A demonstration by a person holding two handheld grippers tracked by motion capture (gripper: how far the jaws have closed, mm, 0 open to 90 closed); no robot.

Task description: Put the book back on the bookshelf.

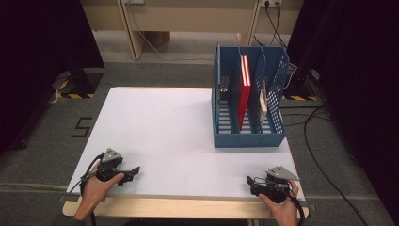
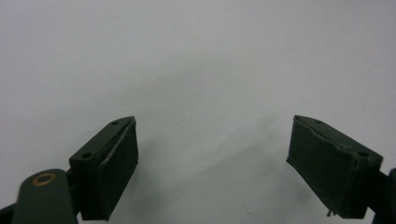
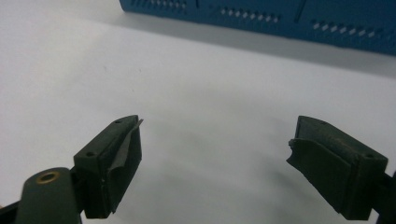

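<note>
**Both grippers parked at the near edge, file rack waiting far right**

Fingers (image 2: 107, 175) on the left gripper (image 1: 126, 175) spread wide, nothing between them but bare white counter (image 1: 155, 136). Same story on the right gripper (image 1: 252, 181): fingers (image 3: 112, 172) wide apart, holding nothing, with the pad lining on one peeling a bit at the tip. Worth watching, since a loose pad could slip on a smooth cover.

Moving outward: both grippers low over the near edge, left one near the near-left corner, right one near the near-right corner, well apart from each other. Right gripper view already looking toward the blue base of the rack.

Further out, the blue file rack (image 1: 226, 136) standing at the far right of the counter, three slots. Red book (image 1: 243, 89) upright in the middle slot, leaning a little; a pale, thinner item (image 1: 263, 101) in the right slot, hard to tell exactly what.

Probably the start of a reach for the rack's contents. Tips for doing it well:
- Right gripper closer, so best to lead with that one.
- Come in from above, lined up with the slot, fingers straddling the spine.
- Keep clear of the dividers.
- Left gripper handy for steadying the rack so it doesn't tip or slide.
</note>
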